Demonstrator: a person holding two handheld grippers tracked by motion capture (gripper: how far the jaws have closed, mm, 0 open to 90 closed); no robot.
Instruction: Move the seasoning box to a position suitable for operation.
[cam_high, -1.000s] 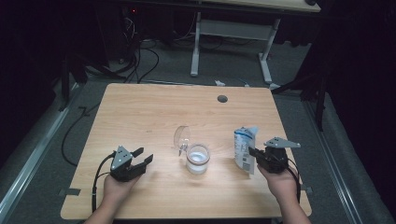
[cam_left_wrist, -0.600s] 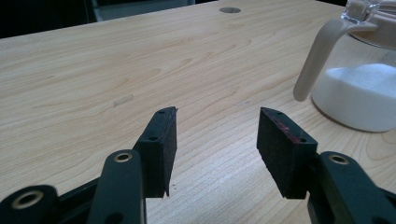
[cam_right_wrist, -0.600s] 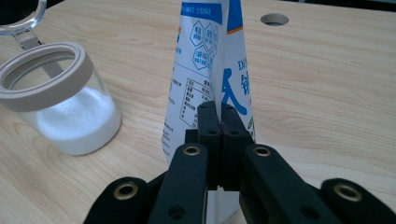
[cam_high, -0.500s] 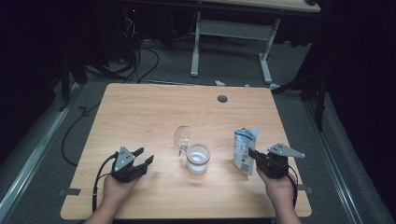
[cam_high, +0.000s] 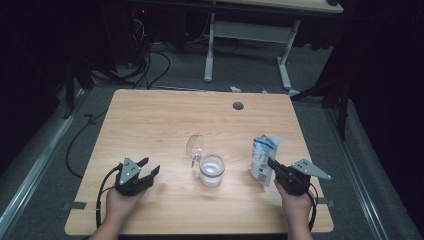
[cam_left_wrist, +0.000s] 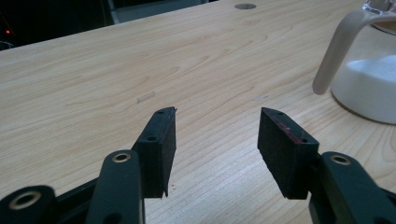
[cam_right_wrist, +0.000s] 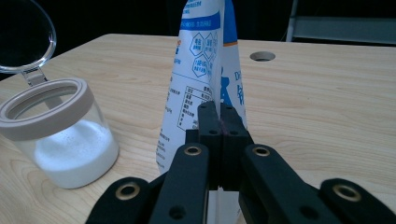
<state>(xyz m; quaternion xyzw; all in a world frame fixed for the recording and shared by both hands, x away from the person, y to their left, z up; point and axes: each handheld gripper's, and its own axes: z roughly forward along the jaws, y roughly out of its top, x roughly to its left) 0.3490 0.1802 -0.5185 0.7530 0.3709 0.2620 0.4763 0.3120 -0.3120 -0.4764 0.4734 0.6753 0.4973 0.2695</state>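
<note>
The right gripper, jaws pinched flat on the blue-and-white paper pouch, has lowered it upright onto the table just right of the clear lidded jar of white powder; pouring looks finished. Left of the jar, the left gripper rests half-open, empty.

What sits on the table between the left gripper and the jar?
Nothing: in the high view, bare tabletop separates the left gripper from the jar.

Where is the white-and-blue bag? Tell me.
In the high view the bag stands at the table's right front, just right of the jar, pinched by the right gripper.
</note>
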